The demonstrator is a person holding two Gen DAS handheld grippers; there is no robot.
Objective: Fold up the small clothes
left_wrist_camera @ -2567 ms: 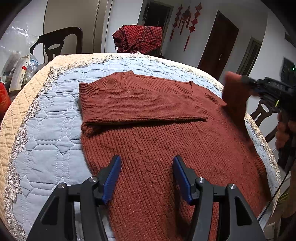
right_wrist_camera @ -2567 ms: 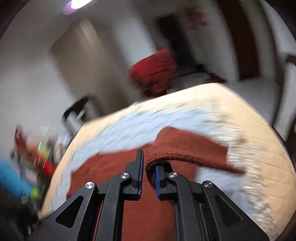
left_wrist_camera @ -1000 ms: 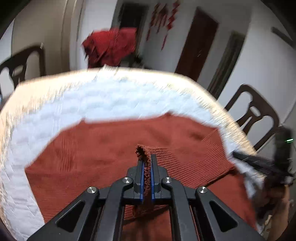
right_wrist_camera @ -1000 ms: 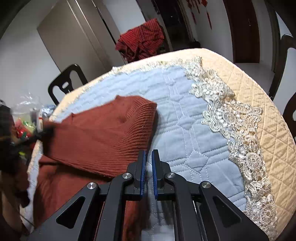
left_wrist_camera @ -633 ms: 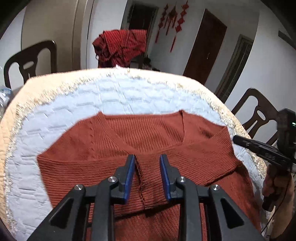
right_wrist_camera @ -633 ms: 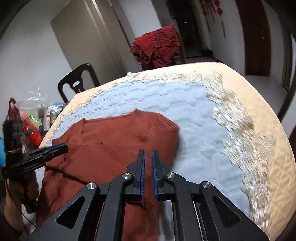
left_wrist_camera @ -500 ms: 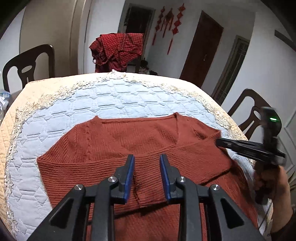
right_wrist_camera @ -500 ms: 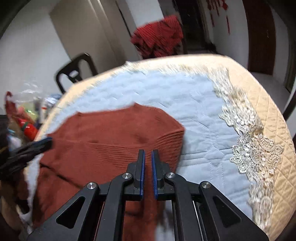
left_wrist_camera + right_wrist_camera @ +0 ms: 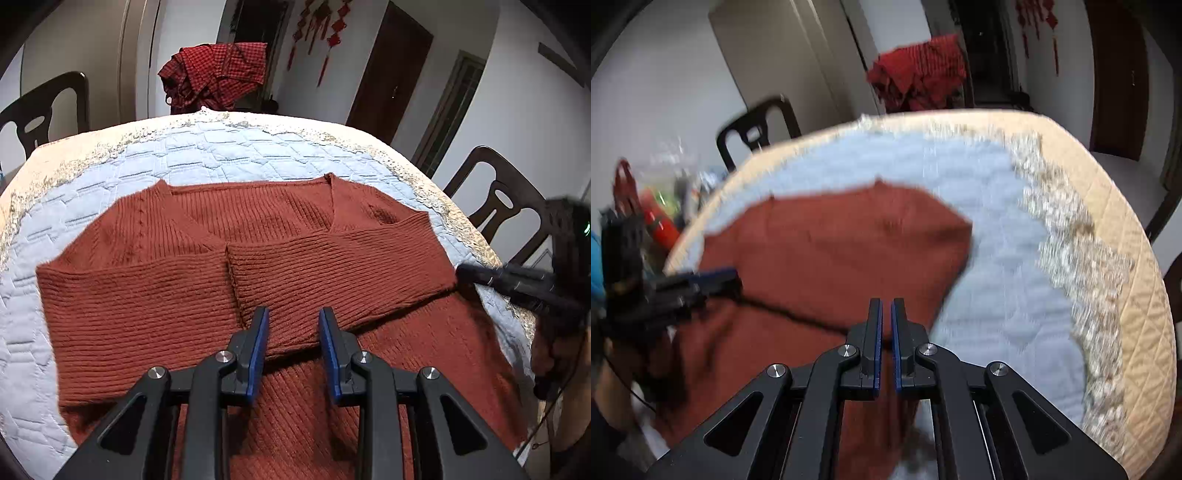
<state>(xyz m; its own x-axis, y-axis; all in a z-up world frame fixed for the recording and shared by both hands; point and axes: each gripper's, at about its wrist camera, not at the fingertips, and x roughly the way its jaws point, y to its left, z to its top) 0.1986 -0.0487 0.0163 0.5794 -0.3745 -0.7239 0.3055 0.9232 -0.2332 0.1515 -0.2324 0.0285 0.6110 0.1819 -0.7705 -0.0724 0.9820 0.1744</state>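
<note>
Quilted table bears one sweater; left claw gapes empty, right claw nearly closed, empty.

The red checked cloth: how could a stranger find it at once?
Start at the round table with the rust sweater. Look past its far edge: the red checked cloth hangs bunched up there. Unlike the plain ribbed sweater, it is checked.

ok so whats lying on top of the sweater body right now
Both sleeves are folded across the sweater: the left sleeve and the right sleeve, cuffs meeting near the middle. The chest beneath them is covered; only the neckline and lower body show.
</note>
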